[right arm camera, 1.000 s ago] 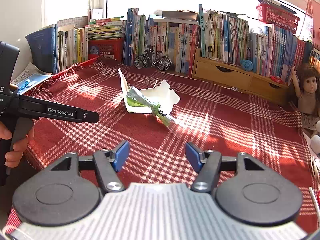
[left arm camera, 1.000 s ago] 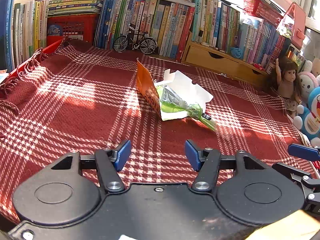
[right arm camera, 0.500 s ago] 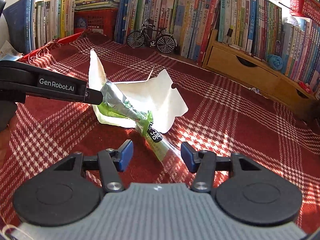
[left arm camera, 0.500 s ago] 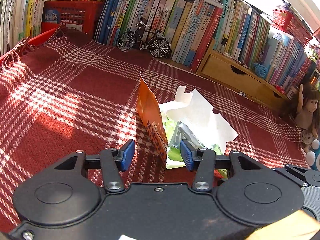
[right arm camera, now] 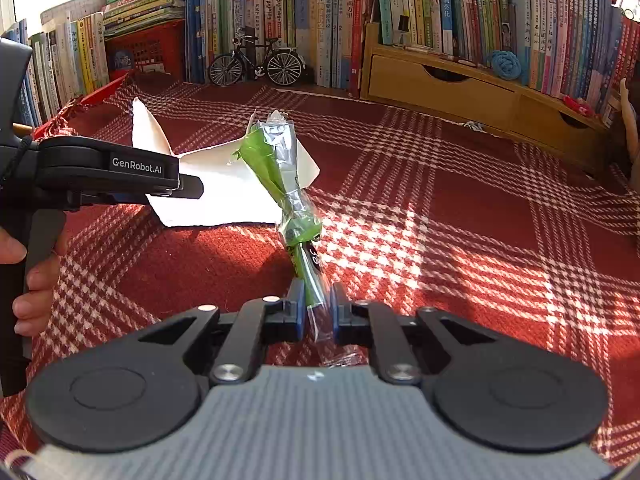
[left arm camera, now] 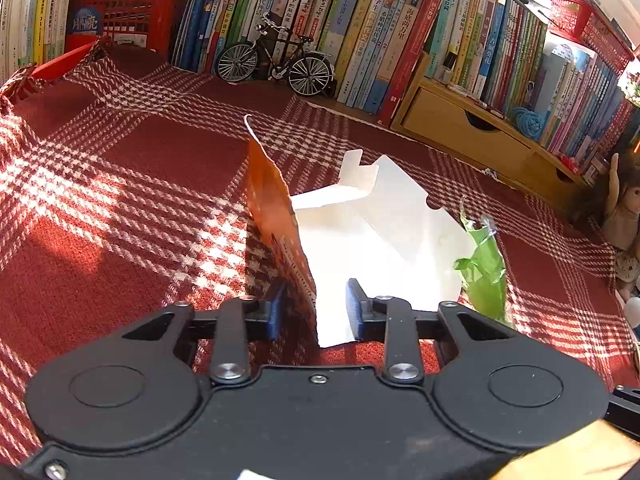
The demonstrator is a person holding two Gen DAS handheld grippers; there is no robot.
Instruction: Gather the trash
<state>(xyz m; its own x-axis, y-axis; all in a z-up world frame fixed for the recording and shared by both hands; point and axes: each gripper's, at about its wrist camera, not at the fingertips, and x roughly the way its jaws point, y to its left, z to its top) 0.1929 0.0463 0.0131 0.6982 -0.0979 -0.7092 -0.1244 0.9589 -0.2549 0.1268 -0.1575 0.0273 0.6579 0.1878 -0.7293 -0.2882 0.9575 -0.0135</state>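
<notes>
A torn carton (left arm camera: 380, 232), orange outside and white inside, lies open on the red plaid cloth (left arm camera: 120, 184). Its orange flap stands upright between the jaws of my left gripper (left arm camera: 314, 314), which are closing with both pads against the card. A twisted green and clear plastic wrapper (right arm camera: 280, 160) rises at a slant from my right gripper (right arm camera: 316, 314), whose jaws are closing on its clear lower end. The wrapper (left arm camera: 482, 268) shows to the right of the carton in the left wrist view. The left gripper's fingers (right arm camera: 184, 188) reach over the carton (right arm camera: 224, 200).
A model bicycle (left arm camera: 276, 60) stands before a long row of books at the back. A wooden drawer unit (left arm camera: 460, 136) sits at the back right, a doll (left arm camera: 620, 208) at the far right. A person's hand (right arm camera: 36, 280) holds the left gripper's handle.
Both grippers have come forward and down onto the trash and narrowed their jaws. The left now has the carton flap between its pads; the right has the wrapper's end, which is tilted upward.
</notes>
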